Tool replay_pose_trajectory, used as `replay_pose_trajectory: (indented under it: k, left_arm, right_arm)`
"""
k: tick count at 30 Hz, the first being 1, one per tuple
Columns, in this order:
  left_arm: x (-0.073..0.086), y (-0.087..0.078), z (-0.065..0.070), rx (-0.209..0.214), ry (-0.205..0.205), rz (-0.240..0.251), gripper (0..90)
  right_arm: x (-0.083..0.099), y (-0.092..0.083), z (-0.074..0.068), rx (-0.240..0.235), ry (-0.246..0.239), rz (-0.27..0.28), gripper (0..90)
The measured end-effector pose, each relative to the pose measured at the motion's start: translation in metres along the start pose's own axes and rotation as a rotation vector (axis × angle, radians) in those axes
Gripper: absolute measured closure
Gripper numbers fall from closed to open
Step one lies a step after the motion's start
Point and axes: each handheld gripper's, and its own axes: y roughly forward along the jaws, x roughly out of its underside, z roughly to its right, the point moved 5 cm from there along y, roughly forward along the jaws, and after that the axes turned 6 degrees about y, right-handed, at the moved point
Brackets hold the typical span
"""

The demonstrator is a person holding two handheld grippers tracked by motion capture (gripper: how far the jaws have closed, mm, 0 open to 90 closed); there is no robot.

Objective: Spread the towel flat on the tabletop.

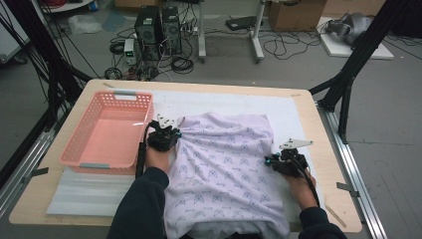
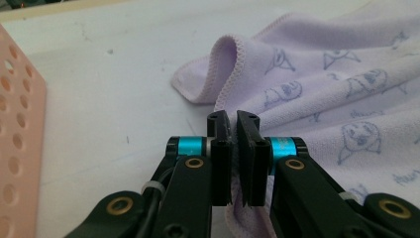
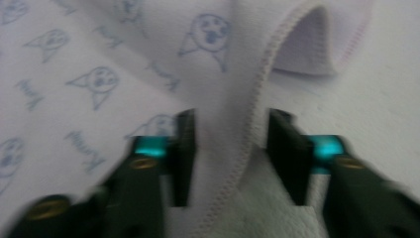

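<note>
At the far left we see the pink perforated plastic basket [image 1: 74, 144] on the light wooden table [image 1: 199, 85], with its near side on a white foam sheet [image 1: 84, 186]. Just right of the basket, the left gripper [image 1: 165, 134] sits at the left edge of the lilac terry towel with printed animal faces [image 1: 224, 164].

In the left gripper view its jaws [image 2: 233, 119] are pinched almost together on the towel's [image 2: 322, 74] stitched hem. Cloth shows in the thin slot between them and bunches below. A curled corner of the towel rises just beyond the tips. Bare white mat stretches from there to the basket wall [image 2: 20, 124].

The towel is spread over the middle of the white mat [image 1: 224, 102]. Its far edge runs roughly straight, and its near end hangs over the table's front edge between the person's sleeves. Beyond the far edge there is a broad strip of bare mat.

At the towel's right edge is the right gripper [image 1: 272, 160]. In the blurred right gripper view, its jaws [image 3: 230, 144] stand well apart. A raised fold of the towel [image 3: 74, 49] and its hem run up between them, and the pads do not press on it. To its right there is a narrow band of mat, then the table's wooden rim.
</note>
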Motion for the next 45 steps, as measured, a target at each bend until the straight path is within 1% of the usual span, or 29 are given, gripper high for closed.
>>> replay_pose_trajectory:
  k: [1,3,5,7,8,9,10,11,12,13,14,16,18,19,20,21,22,23,25,28,30,34,38,39,40,41,42,43,45]
  left_arm:
    - [-0.001,-0.001,-0.001,0.005,0.006,0.011,84.5]
    - [0.001,0.000,-0.002,0.004,0.007,0.002,84.5]
    - [0.001,0.003,0.000,0.008,-0.012,0.014,84.5]
    - [-0.003,0.005,0.003,0.016,-0.013,0.053,84.4]
    - [-0.003,0.005,0.003,0.016,-0.013,0.053,84.4]
    - [-0.004,0.008,0.005,0.014,-0.004,0.089,84.4]
    - [-0.004,0.009,0.005,0.018,-0.027,0.093,84.2]
    - [-0.004,0.009,0.005,0.020,-0.034,0.088,83.1]
    - [-0.004,0.009,0.005,0.020,-0.034,0.088,79.3]
    - [-0.004,0.007,0.006,0.038,-0.062,0.077,67.6]
    - [-0.005,0.003,0.007,0.050,-0.072,0.080,61.3]
    - [-0.007,-0.007,0.012,0.093,-0.072,0.099,53.5]
    - [-0.007,-0.011,0.014,0.111,-0.069,0.100,49.6]
    - [-0.003,-0.020,0.020,0.116,-0.036,0.099,48.8]
    - [-0.003,-0.020,0.020,0.116,-0.036,0.099,48.5]
    - [0.003,-0.027,0.023,0.117,-0.004,0.083,48.3]
    - [0.005,-0.029,0.023,0.122,0.009,0.056,47.9]
    - [0.008,-0.031,0.024,0.132,0.017,0.052,47.1]
    - [0.013,-0.037,0.025,0.119,0.024,0.052,48.5]
    - [0.025,-0.041,0.031,0.142,0.049,0.001,52.0]
    - [0.033,-0.042,0.033,0.143,0.044,-0.021,56.6]
    - [0.047,-0.040,0.031,0.147,0.028,-0.059,58.7]
    - [0.048,-0.040,0.033,0.143,0.048,-0.061,59.8]
    - [0.047,-0.040,0.035,0.171,0.069,-0.059,74.3]
    - [0.047,-0.040,0.035,0.171,0.069,-0.059,82.8]
    - [0.044,-0.038,0.033,0.118,0.075,-0.065,85.5]
    - [0.042,-0.036,0.031,0.081,0.086,-0.052,85.9]
    - [0.042,-0.035,0.028,0.065,0.076,-0.045,85.9]
    - [0.042,-0.031,0.021,0.035,0.022,-0.042,86.1]
  right_arm:
    - [-0.001,0.000,-0.002,0.024,-0.050,-0.006,87.2]
    - [-0.004,0.002,0.000,0.047,-0.076,-0.005,87.9]
    - [-0.007,0.003,0.011,0.103,-0.058,0.015,88.1]
    - [-0.010,0.005,0.024,0.134,-0.021,0.042,88.1]
    - [-0.010,0.005,0.024,0.134,-0.021,0.042,88.1]
    - [-0.013,0.010,0.032,0.185,-0.041,0.055,88.0]
    - [-0.015,0.011,0.034,0.208,-0.043,0.064,87.9]
    - [-0.018,0.012,0.036,0.224,-0.023,0.084,87.7]
    - [-0.019,0.012,0.037,0.217,-0.009,0.090,86.9]
    - [-0.020,0.011,0.036,0.215,-0.010,0.096,84.9]
    - [-0.021,0.010,0.035,0.221,-0.018,0.101,81.4]
    - [-0.022,0.004,0.034,0.197,0.000,0.123,72.7]
    - [-0.022,-0.004,0.031,0.176,0.013,0.146,69.4]
    - [-0.021,-0.009,0.029,0.150,0.021,0.159,66.1]
    - [-0.021,-0.012,0.028,0.139,0.022,0.159,62.5]
    - [-0.018,-0.015,0.026,0.123,0.020,0.154,58.8]
    - [-0.016,-0.017,0.025,0.108,0.024,0.141,58.4]
    - [-0.012,-0.018,0.024,0.089,0.028,0.114,58.4]
    - [-0.005,-0.022,0.021,0.069,0.012,0.092,58.4]
    - [0.004,-0.027,0.021,0.045,0.017,0.094,58.5]
    - [0.007,-0.029,0.022,0.033,0.025,0.093,57.8]
    - [0.014,-0.027,0.022,0.012,0.042,0.073,56.2]
    - [0.015,-0.022,0.019,0.004,0.030,0.054,54.2]
    - [0.016,-0.017,0.014,-0.007,0.023,0.038,50.3]
    - [0.016,-0.017,0.014,-0.007,0.023,0.038,50.3]
    - [0.015,-0.014,0.010,0.028,-0.004,0.036,54.6]
    - [0.014,-0.013,0.010,0.026,-0.003,0.035,65.4]
    - [0.012,-0.014,0.011,0.029,-0.007,0.029,85.0]
    - [0.008,-0.011,0.012,0.035,-0.023,0.031,87.1]
